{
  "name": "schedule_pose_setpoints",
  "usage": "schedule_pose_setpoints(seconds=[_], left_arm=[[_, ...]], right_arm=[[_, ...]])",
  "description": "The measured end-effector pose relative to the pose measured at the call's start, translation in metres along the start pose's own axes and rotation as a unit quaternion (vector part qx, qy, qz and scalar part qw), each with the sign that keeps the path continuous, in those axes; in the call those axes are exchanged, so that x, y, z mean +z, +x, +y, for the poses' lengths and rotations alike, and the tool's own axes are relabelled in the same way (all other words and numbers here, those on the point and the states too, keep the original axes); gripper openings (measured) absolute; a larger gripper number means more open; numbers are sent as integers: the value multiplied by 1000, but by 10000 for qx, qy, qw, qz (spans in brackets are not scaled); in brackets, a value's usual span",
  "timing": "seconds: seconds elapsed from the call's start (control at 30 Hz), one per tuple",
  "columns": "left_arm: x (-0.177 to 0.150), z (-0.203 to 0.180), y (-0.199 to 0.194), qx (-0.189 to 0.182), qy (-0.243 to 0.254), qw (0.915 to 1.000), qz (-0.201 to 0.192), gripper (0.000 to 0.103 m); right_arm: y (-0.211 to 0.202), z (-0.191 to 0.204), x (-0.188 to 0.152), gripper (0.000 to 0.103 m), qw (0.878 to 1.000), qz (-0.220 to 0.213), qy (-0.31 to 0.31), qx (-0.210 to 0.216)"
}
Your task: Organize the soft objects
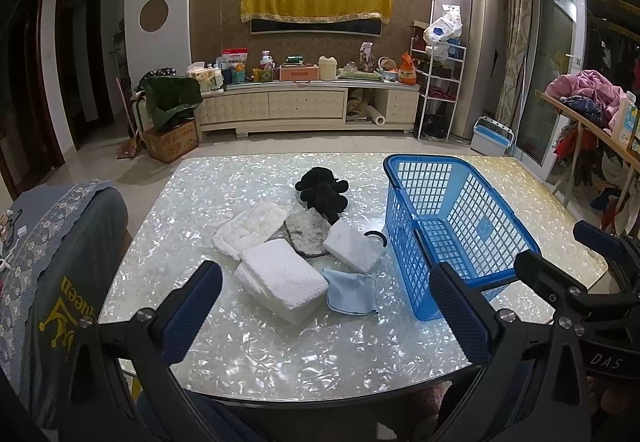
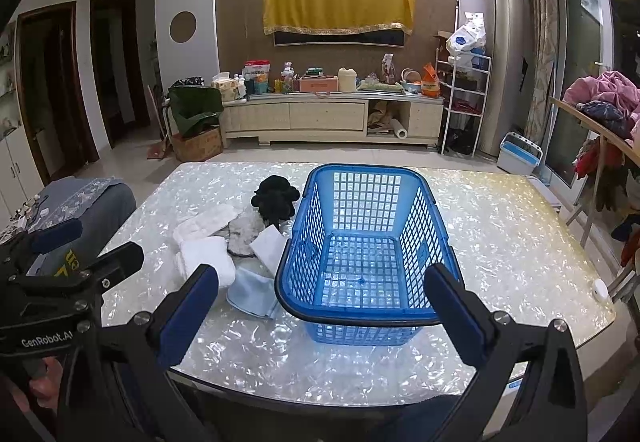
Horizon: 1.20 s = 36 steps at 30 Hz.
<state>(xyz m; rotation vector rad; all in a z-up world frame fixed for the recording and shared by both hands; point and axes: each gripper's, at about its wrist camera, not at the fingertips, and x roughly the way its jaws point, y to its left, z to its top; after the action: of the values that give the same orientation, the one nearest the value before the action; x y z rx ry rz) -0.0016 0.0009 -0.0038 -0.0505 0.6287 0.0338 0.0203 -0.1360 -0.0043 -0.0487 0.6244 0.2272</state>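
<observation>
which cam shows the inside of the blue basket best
The right wrist view. It looks straight down into the blue basket, showing the whole lattice floor and all four walls, with nothing inside. The left wrist view catches the basket from the side, off to the right; its near wall and the left gripper's finger cover part of the floor.

You have one blue plastic lattice basket (image 2: 362,242) on the one pearl-patterned table (image 1: 280,342). Beside it lie six soft things — one black plush toy (image 1: 322,191), two white folded towels, the quilted one (image 1: 250,228) and the waffle-textured one (image 1: 282,278), one grey-and-white fuzzy cloth (image 1: 306,236), one white rectangular sponge block (image 1: 354,250) and one pale blue folded cloth (image 1: 350,290). You also have two black-and-blue two-finger grippers — the left gripper (image 1: 324,306) and the right gripper (image 2: 320,306).
</observation>
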Motion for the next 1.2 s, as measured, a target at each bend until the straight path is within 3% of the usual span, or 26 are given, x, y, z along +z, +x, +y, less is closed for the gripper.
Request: schedule_pose_setpoints(seconds=[1.2], left_arm=[[-3, -4, 8, -144, 90, 9999, -20, 103]], right_arm=[[2, 1, -3, 103, 9998, 166, 23, -105]])
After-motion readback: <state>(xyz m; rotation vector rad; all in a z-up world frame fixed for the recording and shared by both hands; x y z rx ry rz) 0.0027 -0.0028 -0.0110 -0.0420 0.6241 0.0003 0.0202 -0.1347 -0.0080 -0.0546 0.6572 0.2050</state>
